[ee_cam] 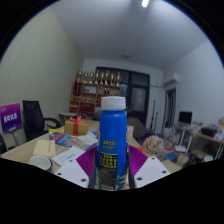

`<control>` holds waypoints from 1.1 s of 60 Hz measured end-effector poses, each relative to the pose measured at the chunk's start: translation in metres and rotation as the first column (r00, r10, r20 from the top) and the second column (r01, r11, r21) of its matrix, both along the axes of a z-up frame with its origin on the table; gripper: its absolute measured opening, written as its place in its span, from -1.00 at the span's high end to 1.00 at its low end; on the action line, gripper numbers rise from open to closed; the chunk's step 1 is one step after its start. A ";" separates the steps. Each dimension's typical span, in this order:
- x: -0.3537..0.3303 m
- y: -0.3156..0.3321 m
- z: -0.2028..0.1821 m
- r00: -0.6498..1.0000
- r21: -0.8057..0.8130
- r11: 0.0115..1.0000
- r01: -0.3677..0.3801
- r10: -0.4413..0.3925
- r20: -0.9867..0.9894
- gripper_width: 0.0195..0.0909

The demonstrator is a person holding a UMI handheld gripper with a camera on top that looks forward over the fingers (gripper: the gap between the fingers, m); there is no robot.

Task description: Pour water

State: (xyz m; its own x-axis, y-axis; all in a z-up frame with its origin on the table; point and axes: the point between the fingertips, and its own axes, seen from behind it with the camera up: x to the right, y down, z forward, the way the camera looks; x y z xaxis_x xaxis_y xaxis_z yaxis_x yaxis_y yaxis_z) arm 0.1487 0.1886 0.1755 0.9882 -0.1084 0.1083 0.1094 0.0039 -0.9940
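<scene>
Here, the gripper [109,178] holds a blue bottle [112,140] upright, both fingers pressed against its lower sides. The bottle has a white cap [113,102] (still on) and a green label with lettering too small to read. It stands up above a cluttered table [40,150], where papers and a yellow box [76,126] lie behind it to the left. Further back, a black chair [34,118] sits by the wall, and a shelf [97,88] with many small objects lines the far end of the room.
</scene>
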 end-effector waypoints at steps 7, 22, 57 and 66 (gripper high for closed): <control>0.012 0.001 -0.048 0.997 -0.048 0.999 -0.017 0.014 -0.073 0.27; -0.007 0.006 -0.086 0.987 -0.054 0.992 -0.112 0.104 -0.122 0.25; 0.001 -0.149 -0.077 0.989 -0.191 0.978 -0.086 0.061 -0.131 -0.81; -0.013 -0.242 -0.057 0.991 -0.196 0.977 -0.084 0.062 -0.116 -0.81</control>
